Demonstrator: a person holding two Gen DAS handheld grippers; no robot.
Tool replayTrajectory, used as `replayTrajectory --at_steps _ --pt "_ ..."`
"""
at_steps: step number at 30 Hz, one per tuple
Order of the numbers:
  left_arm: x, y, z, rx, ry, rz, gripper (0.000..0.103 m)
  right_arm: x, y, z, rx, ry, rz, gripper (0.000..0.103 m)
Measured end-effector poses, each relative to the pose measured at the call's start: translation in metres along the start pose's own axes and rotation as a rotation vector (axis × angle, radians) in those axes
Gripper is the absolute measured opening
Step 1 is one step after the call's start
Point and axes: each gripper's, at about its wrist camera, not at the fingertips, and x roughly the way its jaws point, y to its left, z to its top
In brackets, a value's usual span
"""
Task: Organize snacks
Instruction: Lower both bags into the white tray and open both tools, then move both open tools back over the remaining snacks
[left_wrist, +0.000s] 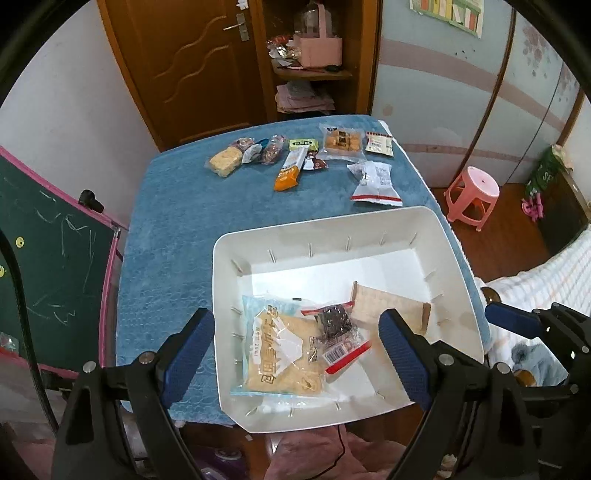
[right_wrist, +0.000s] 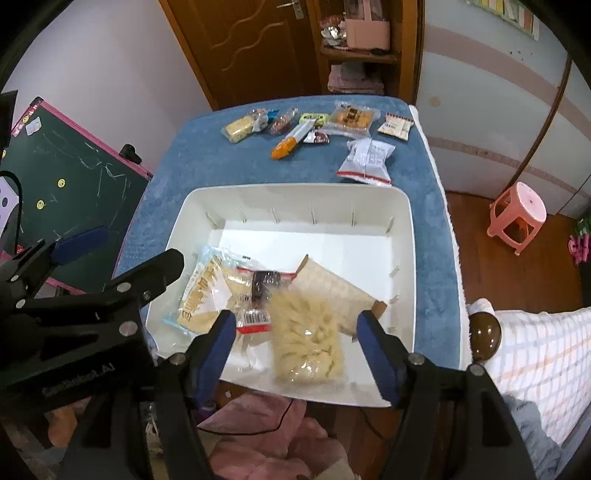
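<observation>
Left tongs hang released over the tray's near-left part, above a bread pack. Right tongs stand apart around a pale snack bag, pads clear of it. The tray's far half is bare. Beyond its far rim, loose snacks line the blue counter's far edge.
</observation>
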Motion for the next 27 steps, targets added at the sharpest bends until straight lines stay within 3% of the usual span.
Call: replayTrajectory --at_steps 27 --pt "-0.004 0.008 0.014 -0.013 -0.020 0.017 0.090 -0.003 0.004 0.019 -0.011 -0.040 -0.008 0.071"
